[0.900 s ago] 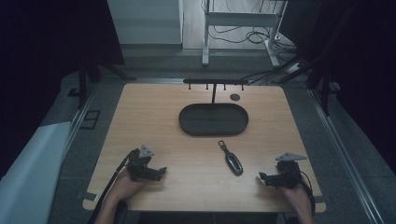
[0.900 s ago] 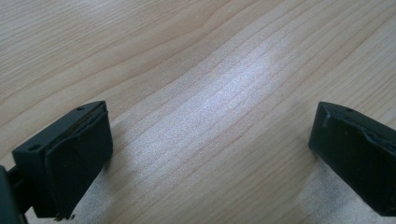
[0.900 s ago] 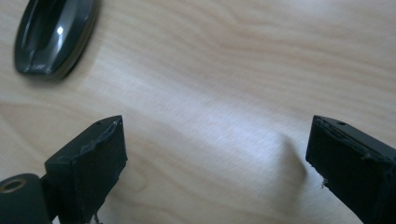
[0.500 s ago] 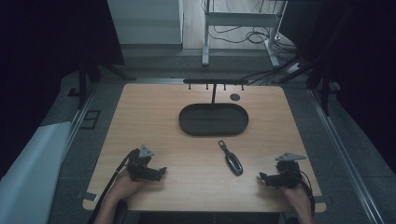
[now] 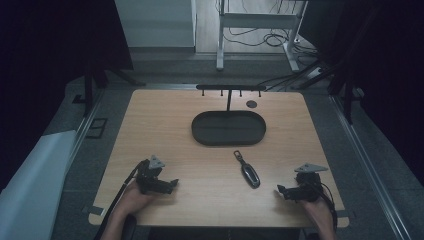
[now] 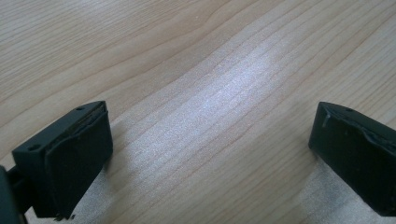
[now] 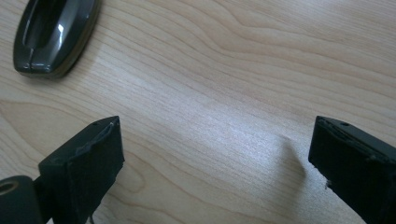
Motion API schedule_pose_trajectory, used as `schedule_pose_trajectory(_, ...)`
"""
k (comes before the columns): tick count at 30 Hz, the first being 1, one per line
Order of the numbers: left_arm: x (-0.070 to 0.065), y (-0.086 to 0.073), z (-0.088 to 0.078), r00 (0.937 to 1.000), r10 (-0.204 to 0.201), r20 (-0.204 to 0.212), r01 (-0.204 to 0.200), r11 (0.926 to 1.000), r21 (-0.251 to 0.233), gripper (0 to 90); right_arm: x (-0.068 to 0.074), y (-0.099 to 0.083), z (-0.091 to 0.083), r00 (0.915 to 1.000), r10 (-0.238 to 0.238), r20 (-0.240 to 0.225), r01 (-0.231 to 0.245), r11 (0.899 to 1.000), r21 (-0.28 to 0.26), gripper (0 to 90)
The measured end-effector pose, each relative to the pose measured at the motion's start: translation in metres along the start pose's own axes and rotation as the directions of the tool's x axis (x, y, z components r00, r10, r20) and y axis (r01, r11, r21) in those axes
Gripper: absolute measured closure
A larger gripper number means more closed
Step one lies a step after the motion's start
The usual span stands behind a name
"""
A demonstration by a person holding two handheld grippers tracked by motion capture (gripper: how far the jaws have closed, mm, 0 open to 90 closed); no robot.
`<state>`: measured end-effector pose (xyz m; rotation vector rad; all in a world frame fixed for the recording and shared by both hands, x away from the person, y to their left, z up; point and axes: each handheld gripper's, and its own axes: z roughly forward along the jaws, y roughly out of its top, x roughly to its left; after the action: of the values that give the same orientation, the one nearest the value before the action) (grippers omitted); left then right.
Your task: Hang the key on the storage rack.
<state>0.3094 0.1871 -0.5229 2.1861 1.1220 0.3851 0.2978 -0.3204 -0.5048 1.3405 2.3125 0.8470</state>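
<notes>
Fingers: both pairs spread wide, nothing between them, low over bare wood.
Right gripper (image 5: 289, 191): ready for a reach; key fob (image 7: 55, 35) just ahead, left of its fingers.
Left gripper (image 5: 167, 184): idle, well apart from fob.
Tray (image 5: 200, 131): beyond fob, likely its destination.

Dark key fob (image 7: 53, 35) cut off by right gripper view's top edge

No readable text, labels, brands, numbers or signs, none on the desk (image 5: 165, 125), none on the dark key fob (image 5: 250, 175)
</notes>
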Motion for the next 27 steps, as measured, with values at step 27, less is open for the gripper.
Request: schedule_pose_trajectory(27, 0.0, 0.0, 0.0, 1.0, 0.0, 0.0, 0.0, 1.0, 0.0, 0.0, 0.012, 0.026, 0.002, 0.9969, 0.006, -0.078, -0.002, 0.999, 0.051, 3.7)
